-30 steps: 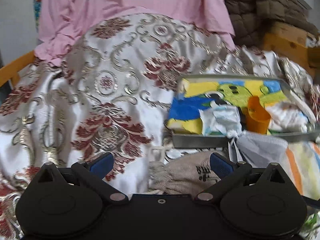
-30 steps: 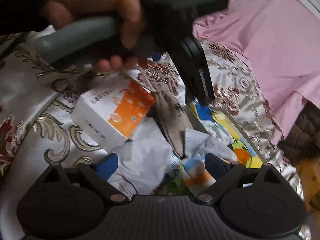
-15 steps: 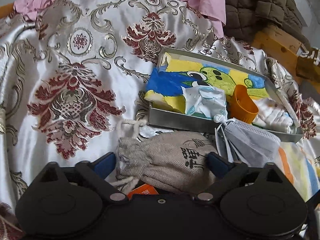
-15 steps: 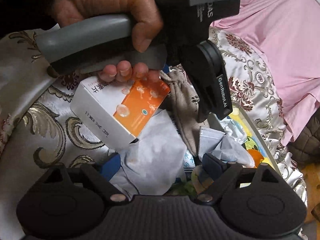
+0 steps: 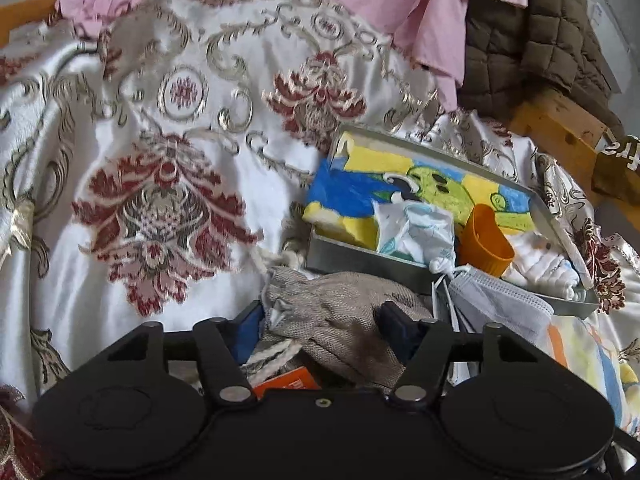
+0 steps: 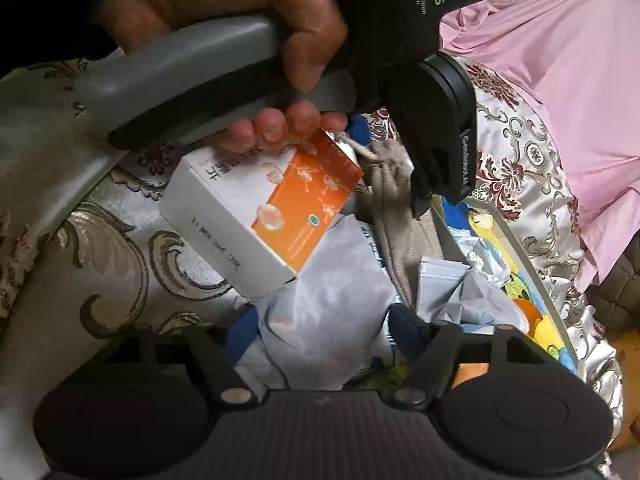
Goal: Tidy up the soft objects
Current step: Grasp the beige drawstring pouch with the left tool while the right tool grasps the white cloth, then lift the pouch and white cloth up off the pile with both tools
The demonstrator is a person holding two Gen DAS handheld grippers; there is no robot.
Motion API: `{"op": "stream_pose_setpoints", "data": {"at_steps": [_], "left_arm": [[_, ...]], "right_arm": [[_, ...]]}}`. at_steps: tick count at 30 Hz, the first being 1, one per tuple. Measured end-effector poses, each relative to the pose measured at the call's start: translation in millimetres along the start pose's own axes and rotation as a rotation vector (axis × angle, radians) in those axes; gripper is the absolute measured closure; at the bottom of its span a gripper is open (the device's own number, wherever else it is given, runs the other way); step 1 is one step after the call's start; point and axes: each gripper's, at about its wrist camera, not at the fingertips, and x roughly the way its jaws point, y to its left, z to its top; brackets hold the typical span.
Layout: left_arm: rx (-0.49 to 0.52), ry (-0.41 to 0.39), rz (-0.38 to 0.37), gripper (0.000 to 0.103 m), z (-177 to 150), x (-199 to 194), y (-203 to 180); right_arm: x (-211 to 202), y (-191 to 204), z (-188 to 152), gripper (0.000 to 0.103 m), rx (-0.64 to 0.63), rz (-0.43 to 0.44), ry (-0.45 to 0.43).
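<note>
A beige drawstring pouch lies on the patterned satin cover just in front of a metal tray. My left gripper is closing on it, and both blue pads touch the bunched fabric. In the right wrist view the pouch sits under that gripper, whose grey handle a hand grips. My right gripper is closing on a white plastic packet, which fills the gap between its pads.
An orange-and-white box lies beside the pouch. The tray holds a painted cloth, a crumpled mask, an orange cup and a white cloth. A grey face mask and a striped cloth lie at its front.
Both grippers sank toward the pile and narrowed. The left one came down around the beige pouch, which is now bunched; the right one's pads closed in on the white packet.
</note>
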Motion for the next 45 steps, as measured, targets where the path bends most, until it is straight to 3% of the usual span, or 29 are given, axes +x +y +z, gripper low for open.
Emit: {"op": "stream_pose_setpoints", "data": {"at_steps": [5,10,14,18,25,33,45], "left_arm": [[0.019,-0.024,-0.017,0.046,-3,-5,-6],[0.062,-0.057,-0.028,0.057,-5,-11,-15],[0.069,-0.059,-0.038,0.062,-7,-16,-20],[0.063,-0.066,-0.034,0.065,-7,-24,-26],[0.039,-0.118,-0.026,0.066,-2,-57,-28],[0.011,-0.181,-0.02,0.066,-1,-116,-32],[-0.005,-0.413,0.037,0.065,-13,-218,-62]], "right_arm": [[-6,1,-1,0.044,0.035,0.018,0.004],[-11,1,-3,0.063,0.066,-0.023,-0.004],[-16,-2,-3,0.083,0.092,-0.044,-0.007],[-22,-2,-4,0.091,0.121,-0.05,-0.007],[-52,-1,0,0.093,0.144,-0.112,-0.053],[-110,-10,7,0.093,0.252,-0.164,-0.139],[-213,-42,-8,0.093,0.519,-0.259,-0.316]]}}
